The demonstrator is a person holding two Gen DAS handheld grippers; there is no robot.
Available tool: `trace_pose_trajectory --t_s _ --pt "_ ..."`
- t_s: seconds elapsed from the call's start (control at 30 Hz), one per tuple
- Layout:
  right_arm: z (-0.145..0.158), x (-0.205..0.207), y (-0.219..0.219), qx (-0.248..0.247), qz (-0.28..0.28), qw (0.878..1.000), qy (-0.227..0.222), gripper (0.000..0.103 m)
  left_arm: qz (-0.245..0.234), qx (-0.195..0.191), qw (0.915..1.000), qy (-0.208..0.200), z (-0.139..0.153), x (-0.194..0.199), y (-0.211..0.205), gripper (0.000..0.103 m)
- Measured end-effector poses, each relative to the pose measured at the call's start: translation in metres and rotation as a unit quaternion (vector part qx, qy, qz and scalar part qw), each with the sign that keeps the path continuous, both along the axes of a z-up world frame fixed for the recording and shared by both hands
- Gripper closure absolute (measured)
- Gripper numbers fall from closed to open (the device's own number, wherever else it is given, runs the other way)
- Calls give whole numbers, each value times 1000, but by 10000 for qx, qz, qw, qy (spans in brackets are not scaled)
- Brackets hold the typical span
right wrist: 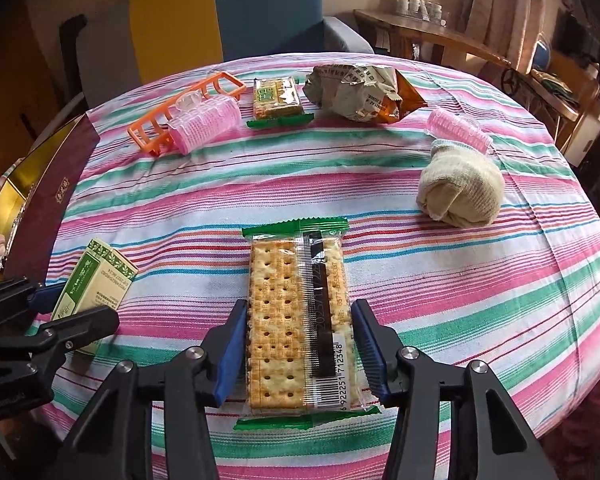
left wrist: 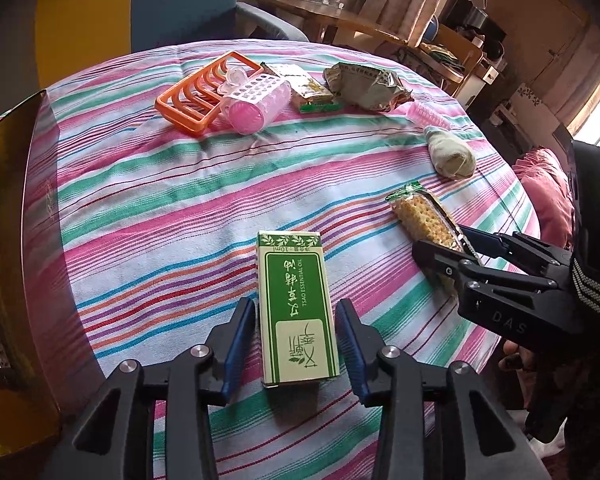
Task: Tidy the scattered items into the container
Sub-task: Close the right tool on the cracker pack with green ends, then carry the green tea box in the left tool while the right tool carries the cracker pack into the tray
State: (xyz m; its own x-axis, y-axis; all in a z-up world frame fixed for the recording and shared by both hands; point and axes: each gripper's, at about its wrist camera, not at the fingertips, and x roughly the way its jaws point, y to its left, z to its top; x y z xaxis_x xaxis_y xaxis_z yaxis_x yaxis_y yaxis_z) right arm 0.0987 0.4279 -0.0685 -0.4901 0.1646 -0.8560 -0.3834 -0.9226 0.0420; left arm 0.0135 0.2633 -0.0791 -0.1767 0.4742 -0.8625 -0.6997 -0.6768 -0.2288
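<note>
In the left wrist view, the left hand-held gripper (left wrist: 296,344) sits at the bottom centre, its blue pads against the long sides of a green-and-cream essential oil box (left wrist: 296,308) lying flat on the striped worktop (left wrist: 172,200); it is clamped on the box. In the right wrist view, the right hand-held gripper (right wrist: 300,348) at bottom centre straddles a clear cracker packet (right wrist: 300,320), pads touching both edges, clamped on it. Toward the top of the left view lie an orange rack (left wrist: 196,92), a pink roller (left wrist: 256,104), a second cracker packet (left wrist: 310,90) and a crumpled snack bag (left wrist: 364,86). A rolled sock (left wrist: 452,156) lies at right. The container (left wrist: 16,240), gold inside, stands at the left edge.
</note>
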Motion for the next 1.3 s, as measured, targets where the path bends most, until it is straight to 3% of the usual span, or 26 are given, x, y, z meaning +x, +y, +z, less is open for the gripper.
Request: trace_pose_trajectory --t_s 0.23,0.4,0.6,0.8,1.0,1.3 --pt "2 7 -13 135 -59 9998 108 55 176 87 9998 0 2 2 -8 71" --pt "10 21 -21 -873 121 9942 624 55 149 240 9995 115 9 11 -19 72" --pt "25 18 -41 -1387 328 9852 950 55 255 513 9978 319 30 15 -37 72" --pt "60 0 -70 -1383 764 9780 1362 55 535 814 9931 654 62 13 -61 72" --pt "81 -33 -111 -1166 1249 9739 1494 55 1186 918 9843 929 83 -1 -107 72" --pt "87 -100 -193 -1058 2137 9613 1380 55 2238 636 9670 1033 77 -37 -188 72"
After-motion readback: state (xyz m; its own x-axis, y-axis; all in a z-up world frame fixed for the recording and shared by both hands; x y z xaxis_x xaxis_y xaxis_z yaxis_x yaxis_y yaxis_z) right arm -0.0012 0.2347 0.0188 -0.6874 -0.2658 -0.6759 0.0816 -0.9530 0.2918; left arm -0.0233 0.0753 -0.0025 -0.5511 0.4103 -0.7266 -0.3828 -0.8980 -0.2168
